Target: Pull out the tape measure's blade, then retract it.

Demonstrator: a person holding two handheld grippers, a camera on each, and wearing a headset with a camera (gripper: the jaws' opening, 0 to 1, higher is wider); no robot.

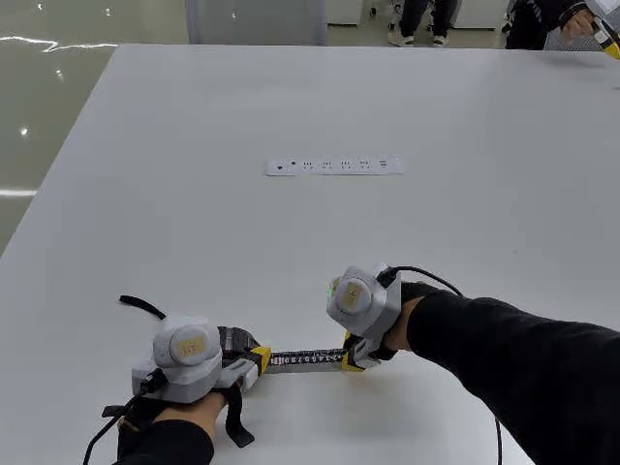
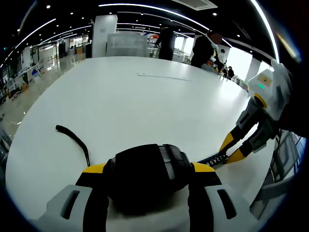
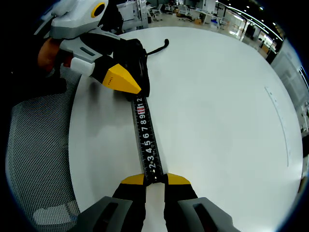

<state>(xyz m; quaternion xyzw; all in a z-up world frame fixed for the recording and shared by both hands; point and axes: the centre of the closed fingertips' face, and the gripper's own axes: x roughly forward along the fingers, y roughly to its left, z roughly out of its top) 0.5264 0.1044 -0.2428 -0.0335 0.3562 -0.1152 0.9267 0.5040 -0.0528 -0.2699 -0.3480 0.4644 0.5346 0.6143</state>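
Table [image 1: 291, 107]: big and white.
Left tongs [image 2: 148, 167]: closed around the case, with one yellow tip on each side.
Right tongs [image 3: 155, 180]: closed on the end of the blade, near the left tongs.
Plug strip [image 1: 333, 167]: white, flat in the middle of the table, well apart from the tongs.
Case [image 2: 145, 186]: black, held in the left tongs near the front edge of the table.
Blade [image 3: 146, 140]: out a short way, straight from the case to the right tongs, numbers up.
Strap [image 2: 72, 137]: thin and black, on the table beside the case.

Left gripper [image 1: 255, 361], right gripper [image 1: 351, 361]: both clamped.
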